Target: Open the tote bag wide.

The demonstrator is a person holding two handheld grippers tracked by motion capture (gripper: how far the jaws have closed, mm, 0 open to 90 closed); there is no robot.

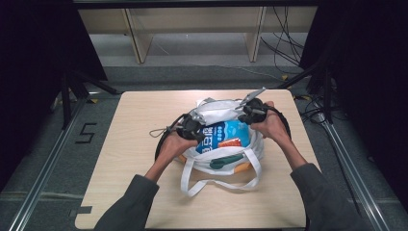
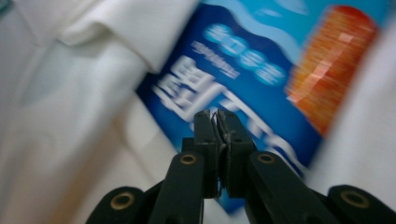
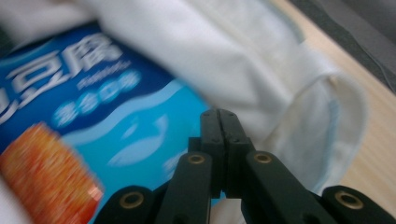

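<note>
Near the middle of a pale wooden table (image 1: 144,192), a white cloth bag (image 1: 219,111) lay on its side with a blue packet (image 1: 226,134) showing through its open mouth. The bag's long axis ran roughly from the table's left to its right, and its mouth faced the near edge, where two white handles (image 1: 211,185) trailed in loops toward the person. The packet was bright blue with a darker blue band, white printed characters and an orange patch; it lay flat along the same left-to-right line as the bag. Green and orange shapes showed on the bag's cloth just below the packet. The left gripper (image 1: 188,126) sat at the bag's left side, held by the left hand (image 1: 174,143), and the right gripper (image 1: 250,111) sat at the bag's upper right, held by the right hand (image 1: 272,126). In the left gripper view the jaws were pressed together with a thin sliver of something between the tips, too blurred to tell what, with the blue packet (image 2: 261,84) and white cloth (image 2: 70,93) close behind. In the right gripper view the jaws were closed flat against each other with nothing visible between them, over the packet (image 3: 93,107) and a fold of the bag (image 3: 289,93), with the table (image 3: 373,154) beside it.
</note>
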